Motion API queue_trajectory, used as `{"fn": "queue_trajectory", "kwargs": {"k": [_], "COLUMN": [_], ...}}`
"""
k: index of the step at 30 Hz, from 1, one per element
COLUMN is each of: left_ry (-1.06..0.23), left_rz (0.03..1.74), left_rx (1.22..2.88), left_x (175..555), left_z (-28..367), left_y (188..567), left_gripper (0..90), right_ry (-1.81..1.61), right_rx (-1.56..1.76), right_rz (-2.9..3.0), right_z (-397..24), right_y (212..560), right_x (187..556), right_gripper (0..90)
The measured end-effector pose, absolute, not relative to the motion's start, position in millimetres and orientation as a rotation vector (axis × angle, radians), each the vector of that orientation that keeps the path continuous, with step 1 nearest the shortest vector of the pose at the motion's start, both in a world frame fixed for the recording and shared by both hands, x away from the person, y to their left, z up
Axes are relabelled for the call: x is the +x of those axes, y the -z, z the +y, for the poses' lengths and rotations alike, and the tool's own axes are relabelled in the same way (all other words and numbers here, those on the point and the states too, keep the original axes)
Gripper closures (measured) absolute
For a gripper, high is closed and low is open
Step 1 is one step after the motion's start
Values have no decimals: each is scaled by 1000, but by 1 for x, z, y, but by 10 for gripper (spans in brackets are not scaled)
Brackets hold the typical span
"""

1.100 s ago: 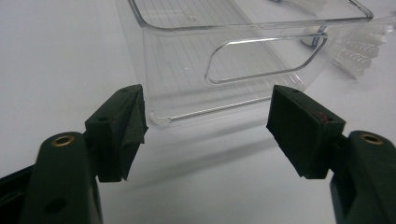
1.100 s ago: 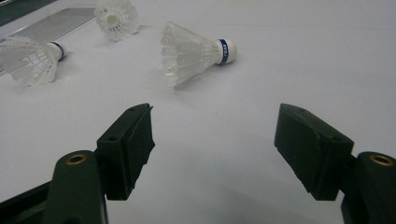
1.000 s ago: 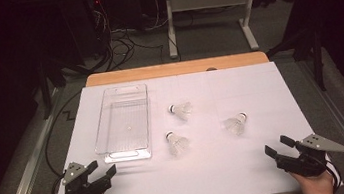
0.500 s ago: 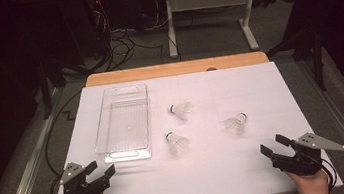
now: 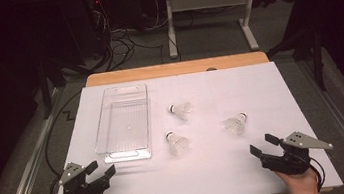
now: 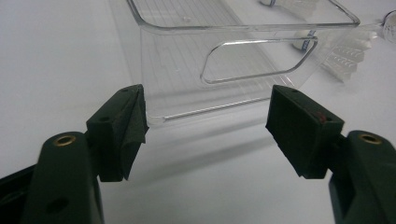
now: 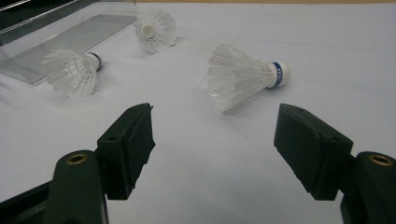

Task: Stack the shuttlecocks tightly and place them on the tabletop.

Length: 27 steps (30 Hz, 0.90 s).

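hovering at the near right corner of the white table, the right gripper is sitting with jaws spread wide and holding nothing; left gripper is doing the same at the near left, jaws wide apart, empty.

nearest shuttlecock is lying on its side right of centre, just beyond the right gripper, cork pointing far-right; middle shuttlecock is lying near the clear tray, far shuttlecock sitting beyond it; all three apart from each other and outside the tray; tray is standing left of centre, nothing in it.

handling call: these are looking very light, skirt thin and springy, easy to crush or flick away; cork end is looking firm and rounded, could be rolling out of a pinch; i'd be closing gently across the cork or the skirt base right behind it, not on the open skirt rim.

right gripper view is giving the close detail: nearest shuttlecock between the jaw lines, blue band on its white cork, feather ribs visible; high view is blurring all that; left gripper view is showing the tray's near wall with its handle cut-out, dead ahead of the jaws and not touching; high view is giving the overall layout that neither gripper view is covering.
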<state>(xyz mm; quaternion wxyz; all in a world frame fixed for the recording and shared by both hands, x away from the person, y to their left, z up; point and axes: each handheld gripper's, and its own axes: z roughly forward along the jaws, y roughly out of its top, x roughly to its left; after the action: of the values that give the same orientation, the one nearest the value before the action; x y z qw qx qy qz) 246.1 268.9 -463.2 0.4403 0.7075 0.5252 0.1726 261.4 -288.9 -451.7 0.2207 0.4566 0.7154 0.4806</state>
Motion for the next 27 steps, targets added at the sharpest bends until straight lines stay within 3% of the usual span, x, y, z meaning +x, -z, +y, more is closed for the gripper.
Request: {"fn": "queue_trajectory", "kwargs": {"k": [27], "left_ry": [-404], "left_rz": [1279], "left_rx": [1802], "left_x": [249], "left_z": [262], "left_y": [467], "left_gripper": [300], "right_ry": [-1347], "right_rx": [1144], "right_rz": [2093], "right_z": [-236], "right_y": [454], "right_x": [272], "right_gripper": [306]}}
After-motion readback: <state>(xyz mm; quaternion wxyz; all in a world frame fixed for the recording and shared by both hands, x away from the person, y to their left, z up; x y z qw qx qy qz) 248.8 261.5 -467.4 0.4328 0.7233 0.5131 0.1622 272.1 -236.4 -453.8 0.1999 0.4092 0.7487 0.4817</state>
